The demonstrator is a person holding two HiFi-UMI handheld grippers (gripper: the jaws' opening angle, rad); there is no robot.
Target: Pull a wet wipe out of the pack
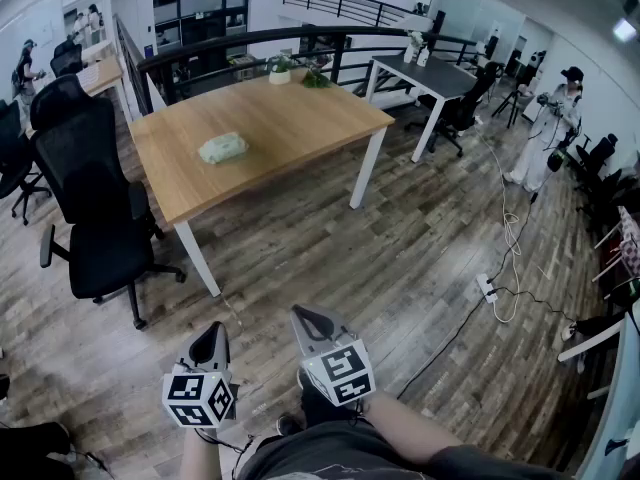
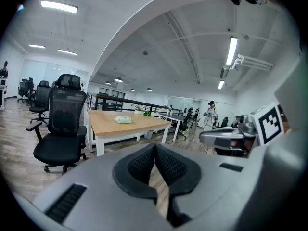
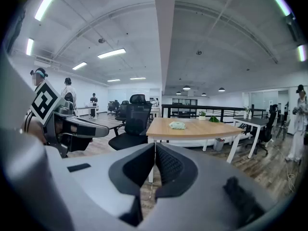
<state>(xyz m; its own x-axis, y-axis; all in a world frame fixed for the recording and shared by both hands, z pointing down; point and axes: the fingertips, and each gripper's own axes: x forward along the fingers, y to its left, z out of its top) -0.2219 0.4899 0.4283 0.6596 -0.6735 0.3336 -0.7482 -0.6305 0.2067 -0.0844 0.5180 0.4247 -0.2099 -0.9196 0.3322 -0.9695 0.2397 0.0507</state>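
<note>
A pale green wet wipe pack [image 1: 223, 148] lies on the wooden table [image 1: 300, 118], well away from both grippers. It also shows small in the left gripper view as the pack [image 2: 123, 120] and in the right gripper view as the pack [image 3: 177, 125]. My left gripper [image 1: 212, 339] is held low near my body, jaws together with nothing between them [image 2: 155, 147]. My right gripper [image 1: 308, 317] sits beside it, also shut and empty [image 3: 155, 146]. Both point toward the table from a distance.
A black office chair [image 1: 95, 208] stands at the table's left side. A second dark table [image 1: 430, 76] and a railing lie behind. A person [image 1: 550, 128] stands at the right. A power strip with cables [image 1: 487, 288] lies on the wood floor.
</note>
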